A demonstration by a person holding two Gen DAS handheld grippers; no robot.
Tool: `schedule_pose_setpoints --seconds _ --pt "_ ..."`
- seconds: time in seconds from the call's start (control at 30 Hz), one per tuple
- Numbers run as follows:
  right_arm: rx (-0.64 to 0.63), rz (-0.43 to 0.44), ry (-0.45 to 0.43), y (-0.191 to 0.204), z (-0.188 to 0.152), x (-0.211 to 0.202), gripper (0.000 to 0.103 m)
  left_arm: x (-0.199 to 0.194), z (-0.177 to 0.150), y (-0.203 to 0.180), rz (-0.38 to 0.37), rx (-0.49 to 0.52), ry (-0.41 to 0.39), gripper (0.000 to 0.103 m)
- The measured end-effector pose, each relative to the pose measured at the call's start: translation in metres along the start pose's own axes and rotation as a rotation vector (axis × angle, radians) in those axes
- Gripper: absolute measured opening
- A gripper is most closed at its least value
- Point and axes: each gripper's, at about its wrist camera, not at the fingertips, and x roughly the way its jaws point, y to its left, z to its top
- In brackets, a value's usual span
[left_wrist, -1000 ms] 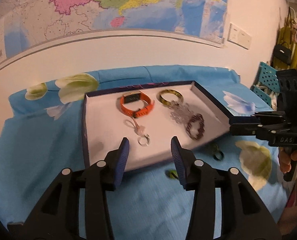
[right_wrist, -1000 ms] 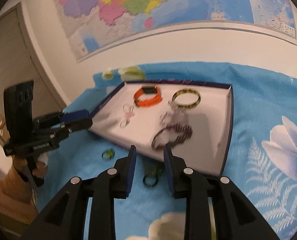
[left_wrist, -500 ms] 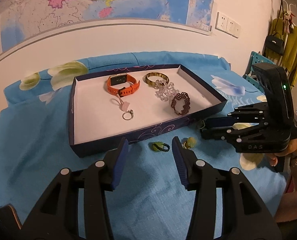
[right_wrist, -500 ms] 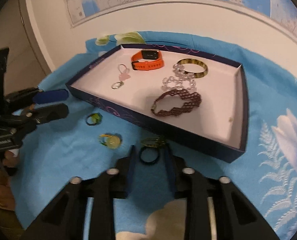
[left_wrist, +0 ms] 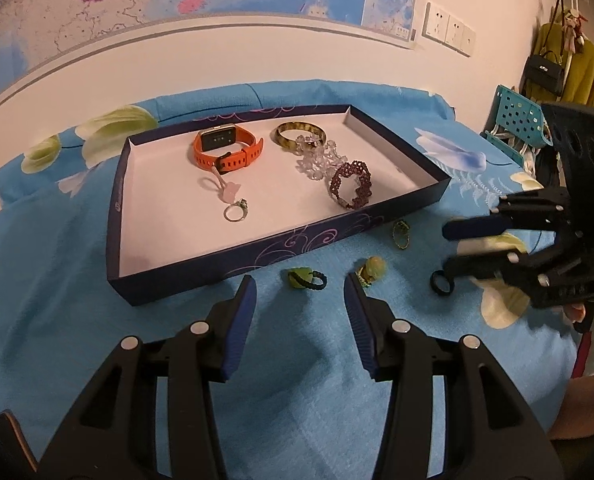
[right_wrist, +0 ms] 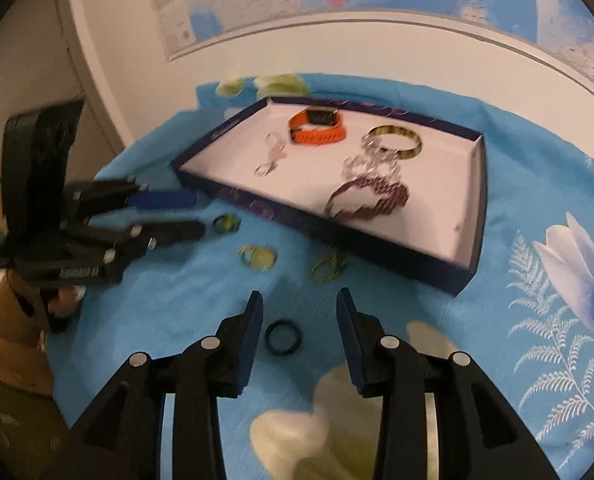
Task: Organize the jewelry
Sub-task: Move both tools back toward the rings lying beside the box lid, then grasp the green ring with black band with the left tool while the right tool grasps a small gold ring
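A dark blue tray [left_wrist: 233, 264] with a white floor holds an orange watch [left_wrist: 227, 148], a mottled bangle [left_wrist: 300, 135], a clear crystal bracelet [left_wrist: 317, 160], a maroon beaded bracelet [left_wrist: 351, 185] and a silver ring [left_wrist: 235, 212]. Loose rings lie on the blue cloth in front of it. My left gripper [left_wrist: 299, 312] is open, and a green-stone ring [left_wrist: 307, 279] lies just beyond its fingertips. My right gripper [right_wrist: 299, 312] hovers low with its jaws opening. A black ring [right_wrist: 283, 338] lies flat on the cloth between them, untouched by the pads.
A yellow-green bead ring [left_wrist: 371, 270] and a thin green-gold ring [left_wrist: 401, 234] lie by the tray's front wall. The cloth has large flower prints. A wall with a map stands behind, and a teal crate [left_wrist: 515, 114] is at the far right.
The right gripper's jaws have spread, and the black ring now lies between the fingers instead of at their tips. The left gripper has sunk closer to the green-stone ring.
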Motion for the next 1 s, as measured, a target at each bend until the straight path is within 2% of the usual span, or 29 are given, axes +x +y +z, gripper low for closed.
schedule_pose_setpoints --seconds 0.23,0.4,0.53,1.0 --pt "0.079 -0.010 -0.008 -0.013 0.013 0.024 0.035 0.007 0.000 -0.001 0.003 -0.013 0.028 0.045" --pt "0.107 -0.011 -0.003 -0.020 0.015 0.032 0.017 0.010 0.001 -0.001 -0.002 -0.015 0.032 0.045" --pt "0.108 -0.012 0.000 -0.021 0.014 0.033 0.007 0.013 0.002 -0.001 -0.006 -0.020 0.040 0.043" --pt "0.105 0.018 -0.035 -0.020 0.008 0.017 0.005 0.024 0.004 -0.002 -0.020 -0.041 0.071 0.037"
